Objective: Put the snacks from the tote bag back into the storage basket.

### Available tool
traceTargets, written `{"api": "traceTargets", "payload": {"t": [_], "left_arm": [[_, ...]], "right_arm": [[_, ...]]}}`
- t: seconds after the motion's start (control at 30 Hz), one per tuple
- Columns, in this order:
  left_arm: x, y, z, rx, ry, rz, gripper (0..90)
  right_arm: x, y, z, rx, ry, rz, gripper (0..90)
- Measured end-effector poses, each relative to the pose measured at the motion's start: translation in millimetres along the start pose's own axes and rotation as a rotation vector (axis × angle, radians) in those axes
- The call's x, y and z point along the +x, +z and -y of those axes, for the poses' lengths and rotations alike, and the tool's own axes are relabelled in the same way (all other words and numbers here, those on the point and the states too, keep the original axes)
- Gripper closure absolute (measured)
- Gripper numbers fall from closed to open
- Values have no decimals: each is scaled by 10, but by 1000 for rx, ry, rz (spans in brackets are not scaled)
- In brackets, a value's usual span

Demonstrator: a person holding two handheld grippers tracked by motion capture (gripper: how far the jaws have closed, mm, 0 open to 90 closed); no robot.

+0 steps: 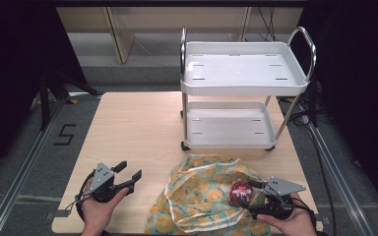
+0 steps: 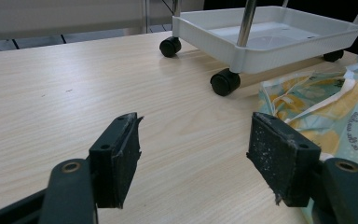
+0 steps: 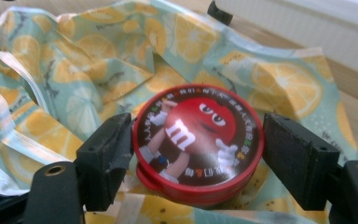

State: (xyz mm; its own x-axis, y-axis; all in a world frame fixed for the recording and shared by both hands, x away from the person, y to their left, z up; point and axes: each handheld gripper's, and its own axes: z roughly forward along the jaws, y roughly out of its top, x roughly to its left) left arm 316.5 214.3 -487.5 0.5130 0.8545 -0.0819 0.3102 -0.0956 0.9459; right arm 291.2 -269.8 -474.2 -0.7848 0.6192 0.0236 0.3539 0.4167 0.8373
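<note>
I am looking at the round red candy tin, which is lying on the lemon-print bag at the near edge of the table, on the side of the bag nearest my right hand. The right gripper is straddling the tin: its jaws are standing wide, the left pad looks to be touching or nearly touching the tin's rim, and the right pad is standing apart from it with a visible gap, so I judge the tin is not being squeezed; it is resting on the fabric rather than hanging in a grip. The left gripper is hovering over bare wood to the left of the bag, jaws spread wide with nothing between them. What worries me is the footing. The bag is lying rumpled and soft, so the tin is sitting on folds, slightly tilted, and could slide or roll off the bag toward the table's near edge if I nudge it while drawing the gripper back. The pad close to the rim could drag it along. If I am closing again instead, the round smooth rim gives the flat pads little to bite, and the tin may squirt out forward toward the white cart standing beyond the bag. A fold of bag or its pale handle strap could also get pinched in with it. The left gripper is well apart from the bag, too far to steady it.
</note>
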Motion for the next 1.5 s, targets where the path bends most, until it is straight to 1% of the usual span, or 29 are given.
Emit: {"api": "traceTargets", "payload": {"t": [0.07, 0.1, 0.13, 0.17, 0.2, 0.3, 0.33, 0.37, 0.4, 0.43, 0.47, 0.53, 0.57, 0.6, 0.63, 0.73, 0.77, 0.9, 1.0, 1.03, 1.07, 1.2, 1.23, 1.27, 1.3, 1.33, 1.37, 1.4, 1.5], "left_arm": [[1, 1, 0, 0, 1, 2, 331], [1, 0, 0, -1, 1, 2, 331], [2, 0, 0, 0, 2, 3, 331], [3, 2, 1, 1, 3, 3, 331], [3, 3, 1, 1, 3, 3, 331], [1, 4, 1, 2, 3, 6, 331], [1, 6, 1, 1, 4, 6, 331], [0, 4, 1, 1, 4, 6, 331], [0, 4, 1, 1, 4, 6, 331], [0, 5, 1, 1, 5, 7, 331], [-1, 6, 2, 3, 5, 7, 331], [-3, 3, 1, 3, 6, 5, 331], [-3, 3, 0, 1, 7, 7, 331], [-3, 3, 0, 1, 7, 7, 331], [-2, 3, 0, 1, 6, 7, 331], [-2, 4, 1, 1, 5, 6, 331], [-2, 4, 1, 1, 6, 6, 331], [-1, 2, 0, 0, 6, 5, 331], [0, 0, 0, -2, 5, 4, 331], [0, 1, 0, -1, 5, 4, 331], [-1, 1, 0, -2, 4, 4, 331], [2, 0, -2, -3, 10, 5, 331], [2, -1, -3, -4, 10, 4, 331], [1, -2, -3, -5, 9, 4, 331], [5, 1, -2, -11, 9, 10, 331], [3, -2, -1, -11, 6, 7, 331], [2, -3, 0, -11, 2, 5, 331], [3, -3, 0, -11, 3, 5, 331], [4, -1, -1, -11, 3, 5, 331]], "right_arm": [[-5, 22, 14, 8, -7, 0, 262], [13, 29, 21, 17, 12, -5, 260], [10, 39, 23, 16, 10, -6, 259], [-12, 46, 21, 16, -9, -6, 257], [-15, 54, 19, 15, -12, -5, 256], [-2, 66, 20, 20, -3, -9, 255], [-14, 82, 26, 16, -8, -26, 255], [-20, 91, 28, 10, -24, -24, 254], [-13, 84, 32, 12, -18, -7, 254], [-22, 86, 31, 13, -24, -15, 255], [-16, 81, 31, 13, -21, -9, 256], [-17, 83, 31, 13, -27, -13, 258], [-12, 81, 33, 10, -24, -8, 258], [3, 73, 32, 21, -9, -8, 259], [-11, 79, 28, 14, -33, -9, 259], [-18, 79, 16, 17, -61, -8, 260], [-8, 76, 14, 20, -53, -9, 260], [-5, 78, 7, 23, -75, -15, 261], [7, 73, 1, 27, -70, -14, 261], [3, 80, 1, 24, -72, -26, 261], [2, 73, -3, 27, -79, -14, 261], [0, 74, -11, 15, -88, -12, 263], [1, 66, -13, 13, -78, -6, 265], [-6, 67, -19, 7, -87, -12, 268], [-5, 58, -21, 4, -74, -9, 272], [10, 48, -22, -4, -45, -18, 273], [-11, 51, -25, -8, -61, -22, 273], [-6, 46, -23, -1, -59, -16, 273], [-11, 56, -21, -9, -56, -29, 273]]}}
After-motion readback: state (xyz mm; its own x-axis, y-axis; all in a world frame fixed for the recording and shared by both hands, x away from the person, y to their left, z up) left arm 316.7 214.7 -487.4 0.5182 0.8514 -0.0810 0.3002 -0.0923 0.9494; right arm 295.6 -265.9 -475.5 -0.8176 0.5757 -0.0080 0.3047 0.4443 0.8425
